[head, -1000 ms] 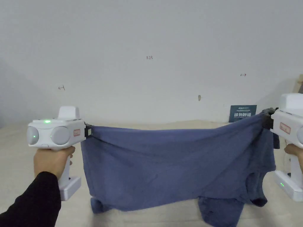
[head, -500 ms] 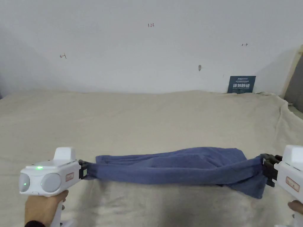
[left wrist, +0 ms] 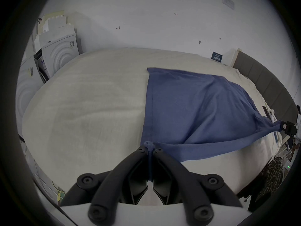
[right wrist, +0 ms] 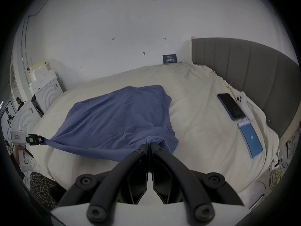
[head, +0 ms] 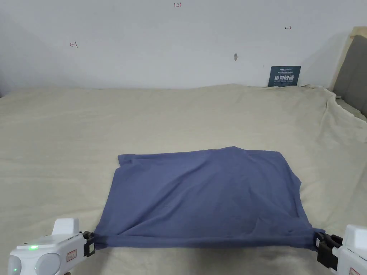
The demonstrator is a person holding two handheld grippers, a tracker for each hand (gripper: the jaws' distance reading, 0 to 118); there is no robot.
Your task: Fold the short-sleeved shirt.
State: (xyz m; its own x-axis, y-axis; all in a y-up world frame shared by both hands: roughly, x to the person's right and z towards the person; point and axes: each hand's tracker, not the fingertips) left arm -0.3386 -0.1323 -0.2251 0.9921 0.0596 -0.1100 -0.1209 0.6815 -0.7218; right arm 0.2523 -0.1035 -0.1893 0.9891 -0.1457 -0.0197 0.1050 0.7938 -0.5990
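Note:
The blue short-sleeved shirt (head: 204, 195) lies spread over the cream bed sheet (head: 179, 114), its far edge resting flat and its near edge held taut between my two grippers. My left gripper (head: 94, 243) is shut on the near left corner; its jaws pinch the cloth (left wrist: 150, 149) in the left gripper view. My right gripper (head: 317, 241) is shut on the near right corner, and the fabric bunches at its jaws (right wrist: 149, 142) in the right gripper view. The sleeves are hidden beneath the body of the shirt (right wrist: 117, 113).
A grey padded headboard (right wrist: 244, 69) runs along the bed's right side. Two phones (right wrist: 231, 105) (right wrist: 250, 138) lie on the sheet near it. A dark sign (head: 284, 76) leans on the white wall behind. White appliances (left wrist: 57, 56) stand left of the bed.
Both grippers came down and toward me with the shirt, which went from hanging in the air to lying spread on the bed. The head camera tilted downward.

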